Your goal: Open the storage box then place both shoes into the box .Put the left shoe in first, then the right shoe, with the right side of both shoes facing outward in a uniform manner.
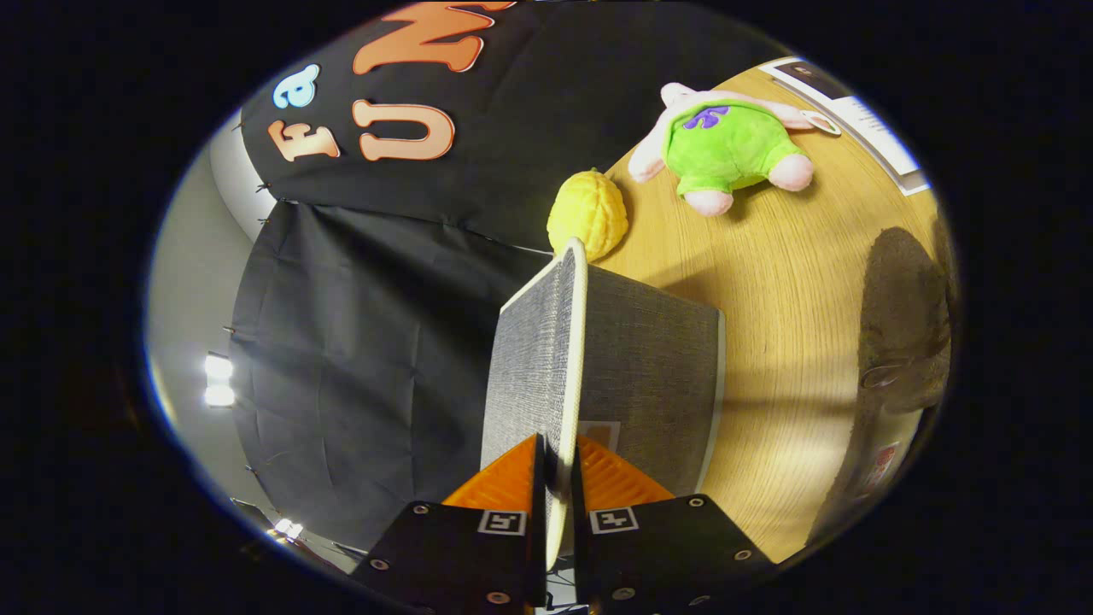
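Gripper (pixel 557 478): fingers pressed together on the rim of the lid (pixel 534 359), one finger on each face of the panel.

Lid: grey fabric, pale edge, lifted and seen edge-on, running ahead from between the fingers.

Box (pixel 657 376): grey fabric, beneath and beside the lid, standing on the table (pixel 794 282).

Shoes: a dark furry shape (pixel 905 316) lies on the table well apart from the box, possibly a shoe; cannot tell.

Other items: yellow toy (pixel 587 213) just beyond the lid's far end; green and pink plush (pixel 726 145) farther off.

Risks, as judged:
- The hold is narrow and on the very edge, so the lid may slip free and drop shut.
- Pulling too far may tip or drag the light box.
- A swinging lid could knock the yellow toy.
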### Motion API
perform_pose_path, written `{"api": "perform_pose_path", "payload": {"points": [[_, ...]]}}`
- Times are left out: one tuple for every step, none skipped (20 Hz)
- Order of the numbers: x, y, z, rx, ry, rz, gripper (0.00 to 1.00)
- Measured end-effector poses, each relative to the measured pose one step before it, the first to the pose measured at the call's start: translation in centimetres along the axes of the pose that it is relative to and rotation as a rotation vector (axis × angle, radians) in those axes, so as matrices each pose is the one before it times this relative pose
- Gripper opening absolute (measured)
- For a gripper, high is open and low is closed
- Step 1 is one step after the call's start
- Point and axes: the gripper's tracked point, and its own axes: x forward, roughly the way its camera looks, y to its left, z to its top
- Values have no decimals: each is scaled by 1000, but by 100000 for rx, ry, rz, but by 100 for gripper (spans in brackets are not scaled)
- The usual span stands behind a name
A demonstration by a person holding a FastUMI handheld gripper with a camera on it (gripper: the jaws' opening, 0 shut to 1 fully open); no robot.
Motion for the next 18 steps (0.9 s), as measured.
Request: {"api": "perform_pose_path", "payload": {"points": [[-123, 298, 49, -448, 4, -443, 6], [-237, 350, 2, -322, -59, -549, 4], [-225, 784, 250, -578, -689, 888, 3], [-357, 1210, 339, -122, -742, 1738, 3], [-244, 1162, 414, -140, -1248, 1834, 3], [-101, 1104, 294, -580, -895, 1243, 3], [0, 1176, 116, -1167, -906, 449, 3], [151, 1069, 168, -1730, -490, 260, 4], [-33, 995, -44, -1726, -642, 334, 4], [200, 1199, 110, -1724, -268, 1055, 4], [187, 1392, 115, -1344, -570, 368, 5], [638, 1465, 300, -1472, 215, 490, 5], [745, 1167, 312, -1335, -212, 393, 5], [638, 1229, 94, -1370, 317, 294, 6], [877, 1055, 116, -905, 545, -241, 6], [903, 837, -13, -871, 845, -898, 7], [1120, 553, -7, -386, 810, -1866, 7], [1187, 463, -127, -856, 820, -1521, 7]]}}
